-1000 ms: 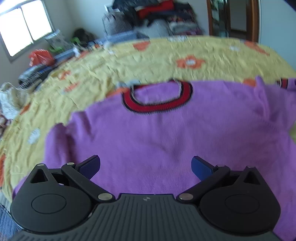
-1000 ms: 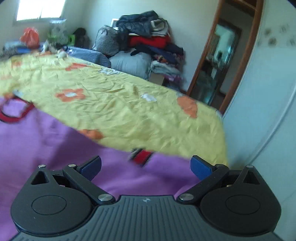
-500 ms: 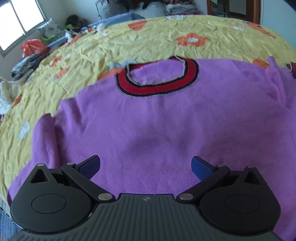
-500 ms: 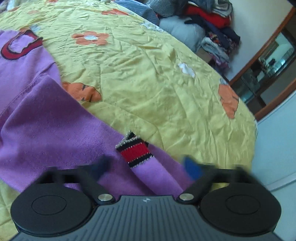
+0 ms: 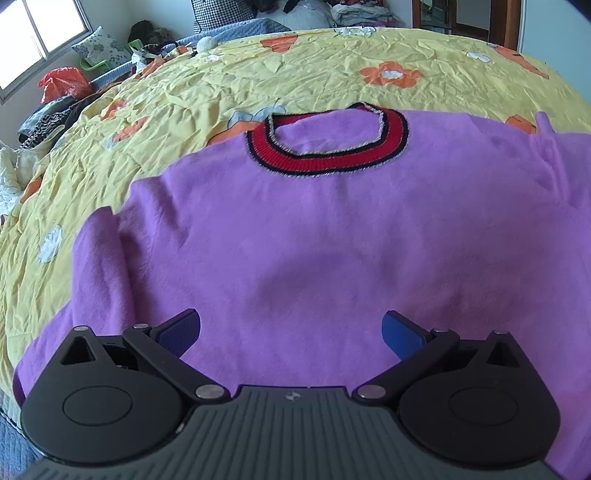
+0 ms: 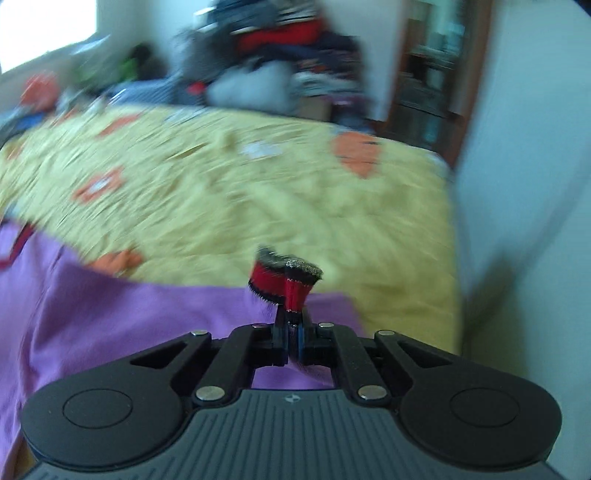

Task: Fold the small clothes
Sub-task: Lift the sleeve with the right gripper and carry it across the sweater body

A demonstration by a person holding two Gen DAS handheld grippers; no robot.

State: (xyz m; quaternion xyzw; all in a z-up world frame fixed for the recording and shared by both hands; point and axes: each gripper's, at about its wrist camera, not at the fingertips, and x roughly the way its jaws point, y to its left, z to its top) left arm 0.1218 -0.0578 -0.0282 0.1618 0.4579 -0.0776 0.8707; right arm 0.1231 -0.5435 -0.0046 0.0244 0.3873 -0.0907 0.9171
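Note:
A purple sweater (image 5: pixel 314 229) with a red and black collar (image 5: pixel 328 147) lies flat on the yellow flowered bedspread (image 5: pixel 184 92). My left gripper (image 5: pixel 291 332) hovers open over the sweater's lower body, nothing between its blue pads. In the blurred right wrist view my right gripper (image 6: pixel 291 332) is shut on the sweater's red and black sleeve cuff (image 6: pixel 286 280), which sticks up bunched above the fingertips. The purple sleeve (image 6: pixel 110 314) trails off to the left below it.
Piled clothes and bags (image 6: pixel 280 55) stand behind the bed's far side. A wooden door frame (image 6: pixel 436 85) and a pale wall (image 6: pixel 535 147) are to the right, close to the bed's right edge. A window (image 5: pixel 40 33) and clutter (image 5: pixel 62 85) sit at far left.
My right gripper went from open to shut on the sleeve cuff and lifted it off the bedspread. My left gripper came lower and closer over the sweater, still open.

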